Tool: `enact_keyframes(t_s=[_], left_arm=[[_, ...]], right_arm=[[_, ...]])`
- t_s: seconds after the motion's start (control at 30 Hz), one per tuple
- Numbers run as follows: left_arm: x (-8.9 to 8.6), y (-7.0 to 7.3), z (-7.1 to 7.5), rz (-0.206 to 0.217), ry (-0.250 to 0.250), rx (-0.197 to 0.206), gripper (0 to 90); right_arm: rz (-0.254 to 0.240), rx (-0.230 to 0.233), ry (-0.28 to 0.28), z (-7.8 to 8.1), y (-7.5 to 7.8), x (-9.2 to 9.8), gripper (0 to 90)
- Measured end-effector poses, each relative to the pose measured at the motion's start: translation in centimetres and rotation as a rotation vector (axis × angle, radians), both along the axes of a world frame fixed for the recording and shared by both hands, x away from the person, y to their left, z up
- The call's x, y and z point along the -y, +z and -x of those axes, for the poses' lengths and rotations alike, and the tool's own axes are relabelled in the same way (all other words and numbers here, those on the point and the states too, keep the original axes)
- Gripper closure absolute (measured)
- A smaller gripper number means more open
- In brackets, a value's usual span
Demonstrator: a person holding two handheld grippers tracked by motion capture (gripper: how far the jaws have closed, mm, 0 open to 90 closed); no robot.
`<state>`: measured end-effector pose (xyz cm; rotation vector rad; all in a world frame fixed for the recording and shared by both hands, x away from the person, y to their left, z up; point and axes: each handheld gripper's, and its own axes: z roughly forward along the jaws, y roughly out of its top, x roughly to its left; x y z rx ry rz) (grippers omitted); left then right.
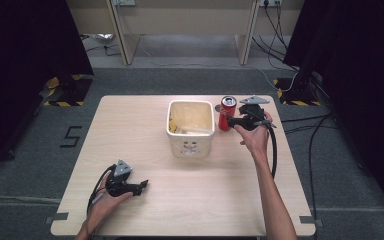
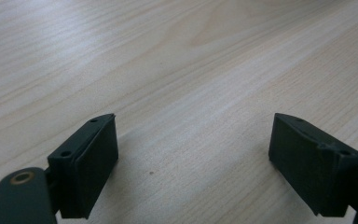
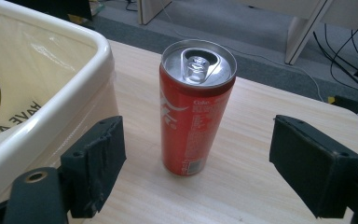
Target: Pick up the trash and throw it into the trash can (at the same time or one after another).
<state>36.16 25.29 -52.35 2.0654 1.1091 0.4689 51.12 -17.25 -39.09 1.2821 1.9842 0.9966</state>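
Right gripper view, right hand-held gripper (image 3: 196, 163) jaws wide apart, upright red can (image 3: 195, 106) ahead, untouched, left hand-held gripper (image 2: 193, 163) open.

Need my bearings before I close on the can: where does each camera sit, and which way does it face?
High view: above the near edge, facing forward and down on the pale wooden table; both forearms, left gripper, right gripper.
Left gripper view: rides the left gripper, facing bare tabletop between open jaws.
Right gripper view: rides the right gripper, facing the upright red drink can beside the cream plastic bin; high view shares both.
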Motion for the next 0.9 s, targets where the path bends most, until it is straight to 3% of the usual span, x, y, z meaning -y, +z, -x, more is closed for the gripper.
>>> enact_keyframes(t_s=[0.27, 0.9], left_arm=[[0.0, 0.0, 0.0, -0.001, 0.000, -0.001, 14.9], [0.0, 0.0, 0.0, 0.001, 0.000, -0.002, 15.0]], right_arm=[[-0.017, -0.009, -0.029, -1.3, -1.5, 0.2, 18.4], [-0.035, -0.024, -0.032, -4.0, -4.8, -1.1, 19.0]])
